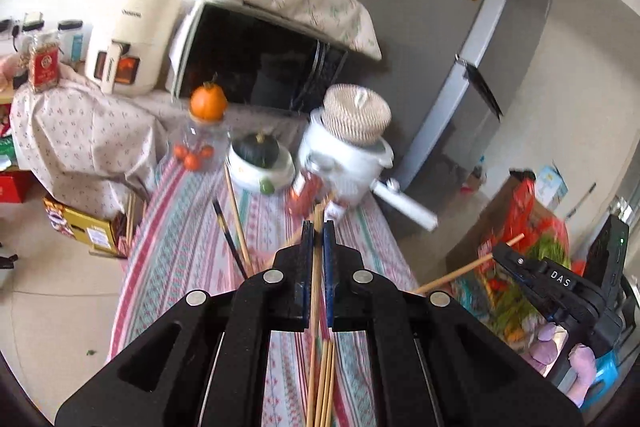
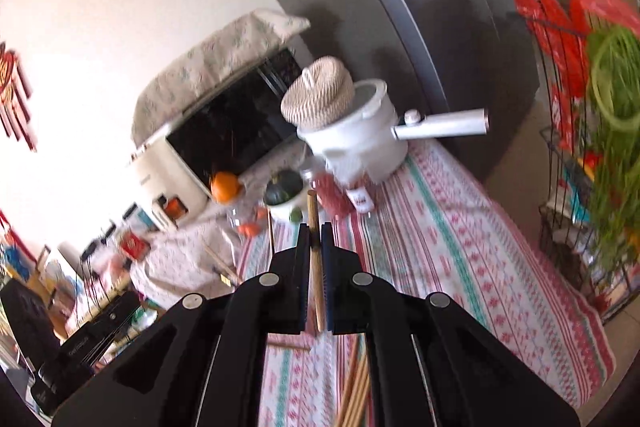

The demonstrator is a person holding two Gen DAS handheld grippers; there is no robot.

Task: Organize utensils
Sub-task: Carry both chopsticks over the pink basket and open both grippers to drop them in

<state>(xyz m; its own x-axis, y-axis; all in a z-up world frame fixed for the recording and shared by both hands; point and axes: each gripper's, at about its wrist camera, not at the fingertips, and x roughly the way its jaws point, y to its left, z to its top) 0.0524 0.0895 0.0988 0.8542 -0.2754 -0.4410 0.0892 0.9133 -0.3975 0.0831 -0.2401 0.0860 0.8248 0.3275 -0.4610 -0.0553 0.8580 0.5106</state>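
Gripping pale wooden chopsticks (image 1: 317,267), both grippers (image 2: 316,247)

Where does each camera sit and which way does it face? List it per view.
Left wrist: on the left gripper, shut on thin bamboo chopsticks, facing the white rice cooker; right gripper and gloved hand visible.
Right wrist: on the right gripper, shut on one wooden chopstick.
Shared: cooker, striped tablecloth.
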